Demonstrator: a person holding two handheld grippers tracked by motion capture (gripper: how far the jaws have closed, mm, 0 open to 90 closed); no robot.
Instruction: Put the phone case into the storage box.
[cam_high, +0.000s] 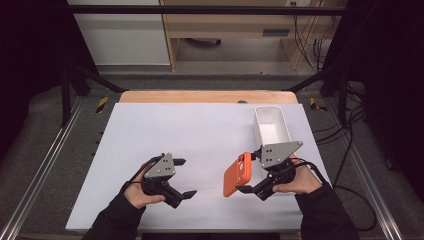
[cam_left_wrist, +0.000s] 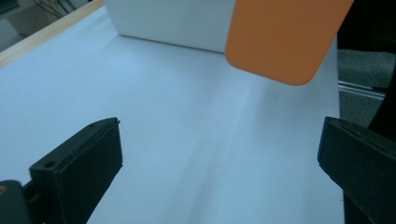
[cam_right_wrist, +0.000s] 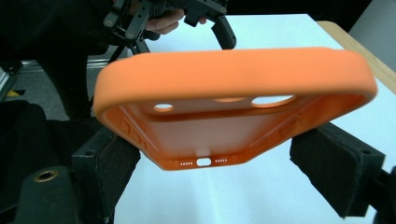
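Note:
An orange phone case (cam_high: 237, 175) is lifted off the table on the right, and my right gripper (cam_high: 247, 171) is shut on it. In the right gripper view the case (cam_right_wrist: 233, 93) shows its hollow inside and camera cutouts, its port end squeezed between the two pads (cam_right_wrist: 119, 161). My left gripper (cam_high: 186, 177) hovers at the front left with its jaws wide apart and nothing between them. From the left gripper (cam_left_wrist: 219, 135) I see the case's flat back (cam_left_wrist: 285, 37) hanging ahead, well beyond the jaws.
A white rectangular bin (cam_high: 272, 125) stands at the back right, just behind my right hand, and it also appears as the bin (cam_left_wrist: 173, 23) in the left gripper view. A white sheet (cam_high: 175, 130) covers the table, with a wooden edge (cam_high: 200, 96) at the far side.

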